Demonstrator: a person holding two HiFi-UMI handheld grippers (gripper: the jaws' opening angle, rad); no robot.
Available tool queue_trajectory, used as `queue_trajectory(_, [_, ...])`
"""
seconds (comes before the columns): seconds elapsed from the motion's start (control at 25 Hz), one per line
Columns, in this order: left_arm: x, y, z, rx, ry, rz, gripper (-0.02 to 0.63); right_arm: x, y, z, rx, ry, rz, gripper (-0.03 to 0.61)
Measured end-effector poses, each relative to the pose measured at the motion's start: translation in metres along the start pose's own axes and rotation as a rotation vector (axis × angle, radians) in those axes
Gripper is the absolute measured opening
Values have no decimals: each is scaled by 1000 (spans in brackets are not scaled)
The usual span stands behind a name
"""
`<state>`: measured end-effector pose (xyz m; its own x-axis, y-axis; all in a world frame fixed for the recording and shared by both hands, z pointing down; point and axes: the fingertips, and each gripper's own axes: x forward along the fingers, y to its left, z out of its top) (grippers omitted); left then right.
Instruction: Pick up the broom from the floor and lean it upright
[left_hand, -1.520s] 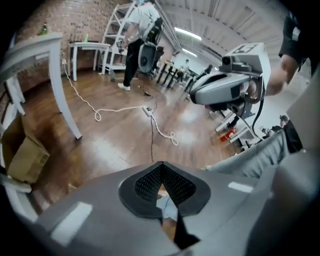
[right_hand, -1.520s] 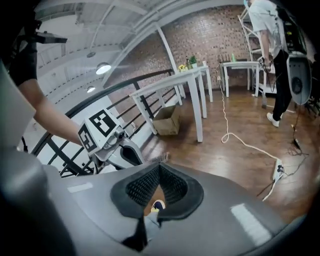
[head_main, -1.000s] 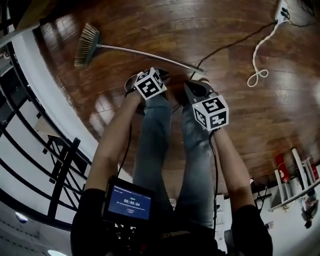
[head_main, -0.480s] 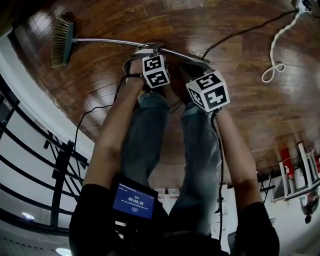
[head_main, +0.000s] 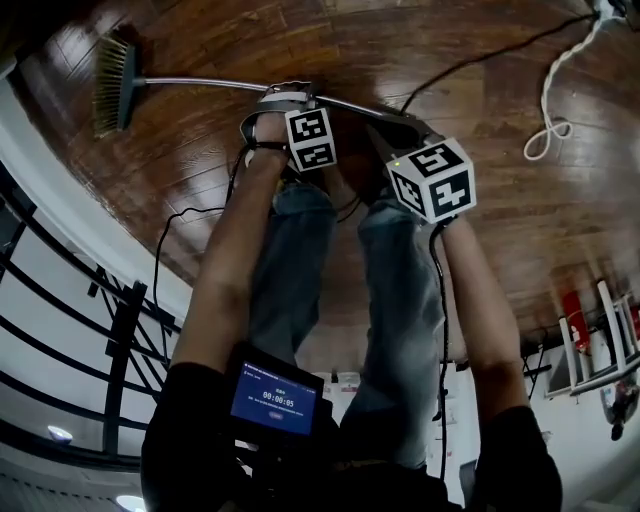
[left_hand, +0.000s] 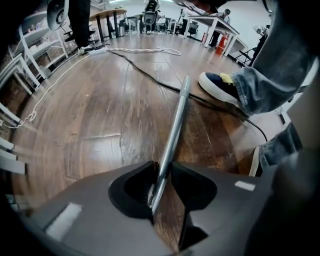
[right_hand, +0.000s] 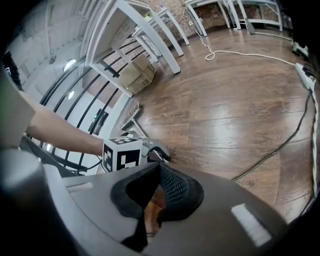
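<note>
The broom lies flat on the wooden floor, its brush head (head_main: 113, 85) at the upper left and its thin metal handle (head_main: 200, 84) running right. My left gripper (head_main: 288, 95) points steeply down onto the middle of the handle. In the left gripper view the handle (left_hand: 177, 120) passes between the closing jaws of the left gripper (left_hand: 162, 167), and both tips touch it. My right gripper (head_main: 400, 125) hovers low by the handle's right end. In the right gripper view the right gripper (right_hand: 159, 167) has its tips together, and only floor shows in the slit behind them. The brush head (right_hand: 131, 114) lies beyond.
A black cable (head_main: 470, 68) and a looped white cord (head_main: 550, 100) cross the floor at the upper right. A black railing (head_main: 60, 330) borders the left side. The person's shoe (left_hand: 220, 85) stands just right of the handle. White table legs (right_hand: 165, 35) stand further off.
Both grippers have dropped from above the legs down to the broom handle. The left one has rolled and now straddles the handle; the right one has settled by its end.
</note>
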<state>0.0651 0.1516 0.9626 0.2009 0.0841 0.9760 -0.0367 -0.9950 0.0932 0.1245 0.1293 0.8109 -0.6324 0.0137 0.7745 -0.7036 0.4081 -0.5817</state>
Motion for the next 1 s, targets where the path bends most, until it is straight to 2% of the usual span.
queue_trajectory(0.08, [-17, 3, 2, -38, -17, 19, 130, -16, 8, 13, 36, -47, 4, 3])
queue_trajectory(0.2, [-65, 22, 10, -125, -67, 59, 137, -58, 37, 49, 71, -177, 26, 3])
queue_trajectory(0.36, [-156, 48, 18, -198, -136, 101, 127, -129, 115, 103, 27, -307, 86, 3])
queue_trajectory(0.56, [-286, 128, 12, -384, -259, 260, 123, -204, 201, 182, -45, -424, 162, 3])
queue_trajectory(0.64, [-334, 150, 0, -469, -312, 325, 121, -222, 227, 203, -104, -430, 160, 3])
queue_trajectory(0.76, [-394, 160, -26, -592, -366, 389, 118, -242, 263, 224, -148, -415, 139, 3])
queue_trajectory(1.0, [-487, 193, -110, -890, -477, 583, 114, -256, 322, 277, -288, -399, 146, 3])
